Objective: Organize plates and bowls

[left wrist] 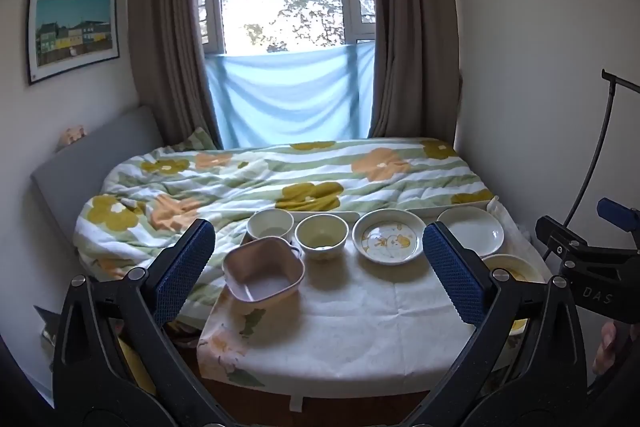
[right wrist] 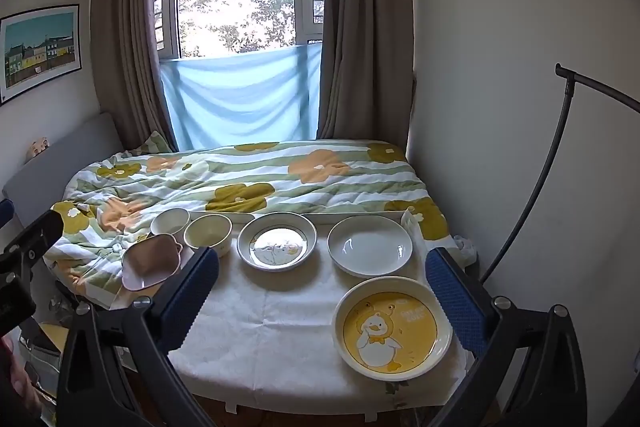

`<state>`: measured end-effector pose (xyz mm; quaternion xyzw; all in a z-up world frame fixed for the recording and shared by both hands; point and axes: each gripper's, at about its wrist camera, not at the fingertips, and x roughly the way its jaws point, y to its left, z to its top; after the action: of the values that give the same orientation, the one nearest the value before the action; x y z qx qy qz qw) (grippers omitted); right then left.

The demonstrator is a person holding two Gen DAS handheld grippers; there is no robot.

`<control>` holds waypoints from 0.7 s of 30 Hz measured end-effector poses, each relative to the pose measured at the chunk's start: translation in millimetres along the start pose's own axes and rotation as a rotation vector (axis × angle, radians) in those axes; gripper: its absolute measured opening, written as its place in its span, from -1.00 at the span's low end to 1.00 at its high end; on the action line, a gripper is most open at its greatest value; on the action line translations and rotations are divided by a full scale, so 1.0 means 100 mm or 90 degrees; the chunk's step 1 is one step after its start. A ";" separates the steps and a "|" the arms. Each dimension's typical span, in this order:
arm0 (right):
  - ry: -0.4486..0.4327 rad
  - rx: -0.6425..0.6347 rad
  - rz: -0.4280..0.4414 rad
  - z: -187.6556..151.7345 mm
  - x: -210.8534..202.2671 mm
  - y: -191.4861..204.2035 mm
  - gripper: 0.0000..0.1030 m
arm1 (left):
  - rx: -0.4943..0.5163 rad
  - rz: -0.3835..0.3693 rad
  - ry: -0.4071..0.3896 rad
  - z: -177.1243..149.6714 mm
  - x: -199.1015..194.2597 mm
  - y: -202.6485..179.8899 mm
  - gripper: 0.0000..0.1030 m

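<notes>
Left gripper (left wrist: 318, 267): spread wide, nothing in it, hanging over the table (left wrist: 360, 327).
Right gripper (right wrist: 322, 285): wide too, empty.
Bowls: pink bowl (left wrist: 264, 273), white bowl (left wrist: 270, 223), yellow bowl (left wrist: 321, 235) clustered left.
Plates: duck plate (right wrist: 394, 331) nearest, white plate (right wrist: 370, 245) behind.

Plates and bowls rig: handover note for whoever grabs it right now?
Left claw: open, empty, above the table's near edge.
Right claw: open, empty.
On the clothed table: pink square bowl, white bowl, yellow bowl, small duck plate, plain white plate, big yellow duck plate.
Done: nothing stacked.
Left: group bowls with bowls, plates with plates.
</notes>
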<state>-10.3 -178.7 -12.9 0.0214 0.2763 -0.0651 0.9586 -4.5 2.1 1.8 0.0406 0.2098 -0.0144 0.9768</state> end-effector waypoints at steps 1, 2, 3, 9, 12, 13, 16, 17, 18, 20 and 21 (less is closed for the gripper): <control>0.001 0.000 0.000 0.00 0.01 0.00 0.99 | 0.000 -0.001 0.001 0.00 0.00 0.00 0.99; 0.003 0.001 -0.001 -0.02 0.04 0.03 0.99 | 0.000 0.000 0.003 0.02 0.01 0.00 0.99; 0.004 0.001 -0.002 -0.02 0.04 0.04 0.99 | 0.000 0.000 0.003 0.01 0.01 0.01 0.99; 0.009 0.002 -0.004 -0.03 0.08 0.05 0.99 | -0.002 -0.004 0.010 0.02 0.06 0.03 0.99; 0.009 0.002 -0.004 -0.03 0.08 0.05 0.99 | -0.002 -0.003 0.009 0.02 0.06 0.03 0.99; 0.009 0.002 -0.004 -0.03 0.08 0.05 0.99 | -0.003 -0.004 0.009 0.02 0.06 0.03 0.99; 0.009 0.002 -0.003 -0.03 0.09 0.05 0.99 | -0.003 -0.004 0.010 0.02 0.06 0.03 0.99; 0.009 0.002 -0.003 -0.03 0.09 0.05 0.99 | -0.003 -0.004 0.010 0.02 0.06 0.04 0.99; 0.009 0.002 -0.003 -0.03 0.09 0.04 0.99 | -0.002 -0.004 0.010 0.02 0.06 0.04 0.99; 0.009 0.002 -0.002 -0.03 0.09 0.04 0.99 | -0.002 -0.003 0.009 0.01 0.06 0.03 0.99; 0.010 0.002 -0.002 -0.03 0.09 0.05 0.99 | -0.002 -0.003 0.010 0.01 0.06 0.03 0.99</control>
<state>-3.7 -174.8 -20.3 0.0228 0.2835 -0.0667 0.9564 1.8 5.0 0.6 0.0384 0.2172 -0.0161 0.9752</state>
